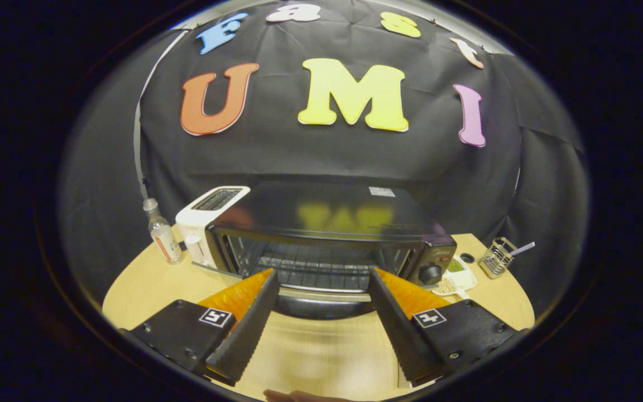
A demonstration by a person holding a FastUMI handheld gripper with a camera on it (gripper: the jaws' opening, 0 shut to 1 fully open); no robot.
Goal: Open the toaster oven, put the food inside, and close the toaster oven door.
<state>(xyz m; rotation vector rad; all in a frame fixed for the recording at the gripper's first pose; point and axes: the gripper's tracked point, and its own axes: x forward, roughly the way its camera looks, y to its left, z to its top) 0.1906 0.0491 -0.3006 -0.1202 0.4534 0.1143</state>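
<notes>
The black toaster oven (332,223) stands on the wooden table (148,290), just ahead of my fingers. Its door (321,307) is folded down toward me, and the wire rack (316,268) inside lies bare. My gripper (321,273) is open, fingers wide apart, their tips at the oven's mouth on either side of the lowered door. Nothing is held between them. A small white dish (455,282) with bits of food sits by the oven's right front corner, under the control knob (430,273).
A white slot toaster (210,215) stands against the oven's left side, with a small clear bottle (162,234) further left. A wire basket (497,257) with a utensil sits at the table's right end. A fingertip (293,396) shows behind the gripper.
</notes>
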